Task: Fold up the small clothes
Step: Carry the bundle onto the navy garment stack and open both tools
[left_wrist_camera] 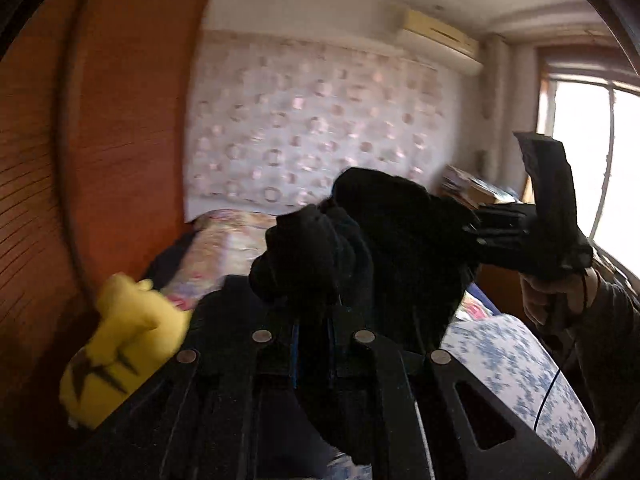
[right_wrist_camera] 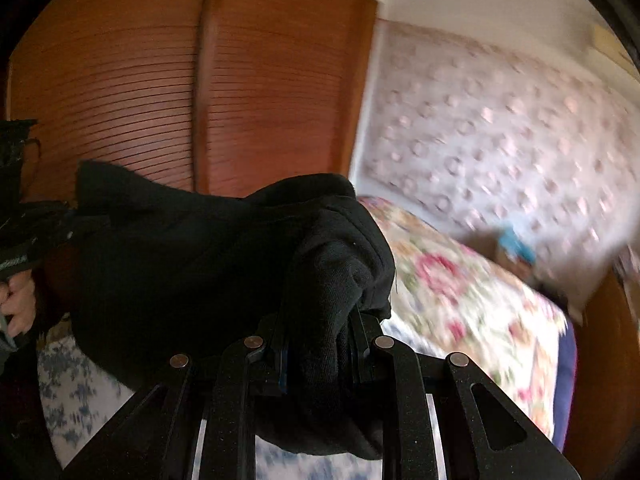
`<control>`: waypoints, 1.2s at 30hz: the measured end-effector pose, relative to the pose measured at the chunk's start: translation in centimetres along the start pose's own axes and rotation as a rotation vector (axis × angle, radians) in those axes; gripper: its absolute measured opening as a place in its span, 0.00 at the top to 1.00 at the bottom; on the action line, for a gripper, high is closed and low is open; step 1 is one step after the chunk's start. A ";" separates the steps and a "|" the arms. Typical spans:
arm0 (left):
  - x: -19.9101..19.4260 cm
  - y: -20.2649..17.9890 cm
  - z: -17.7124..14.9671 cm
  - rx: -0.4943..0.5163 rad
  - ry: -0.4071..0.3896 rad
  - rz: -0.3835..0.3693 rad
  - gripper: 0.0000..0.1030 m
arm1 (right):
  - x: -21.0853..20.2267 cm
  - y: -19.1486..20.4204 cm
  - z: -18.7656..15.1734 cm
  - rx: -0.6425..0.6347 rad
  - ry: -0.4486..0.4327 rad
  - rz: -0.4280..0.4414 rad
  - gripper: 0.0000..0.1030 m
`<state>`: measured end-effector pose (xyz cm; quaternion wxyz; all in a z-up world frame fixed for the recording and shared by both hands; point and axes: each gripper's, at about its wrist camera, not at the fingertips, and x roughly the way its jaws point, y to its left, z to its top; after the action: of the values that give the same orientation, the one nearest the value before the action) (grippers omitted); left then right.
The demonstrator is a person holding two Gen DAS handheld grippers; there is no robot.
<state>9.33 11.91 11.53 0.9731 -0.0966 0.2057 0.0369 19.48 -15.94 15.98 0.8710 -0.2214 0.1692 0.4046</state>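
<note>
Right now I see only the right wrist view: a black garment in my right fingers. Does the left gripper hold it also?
Observer: Yes. In the left wrist view the left gripper is shut on a bunched part of the black garment.
Operator: Is something else near it on that side?
Observer: A yellow plush toy sits at lower left, beside the wooden doors, apart from the garment.
</note>
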 end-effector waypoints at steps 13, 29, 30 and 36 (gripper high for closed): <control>3.3 6.5 -8.4 -0.125 0.183 0.146 0.90 | 20.7 -0.2 3.1 -0.070 0.122 0.081 0.66; -1.9 1.5 -7.7 0.063 0.023 0.110 0.20 | 9.9 3.1 -3.6 0.239 -0.009 -0.075 0.34; -2.1 1.0 -7.7 0.070 0.018 0.103 0.20 | 8.8 3.6 -4.3 0.257 -0.013 -0.096 0.34; -2.7 -2.9 -7.6 0.120 0.026 0.048 0.20 | 4.4 6.5 -8.1 0.334 -0.033 -0.155 0.34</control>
<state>4.24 7.42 6.30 0.9733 -0.0338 0.2224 0.0465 16.20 -13.64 5.41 0.9269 -0.0792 0.2020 0.3063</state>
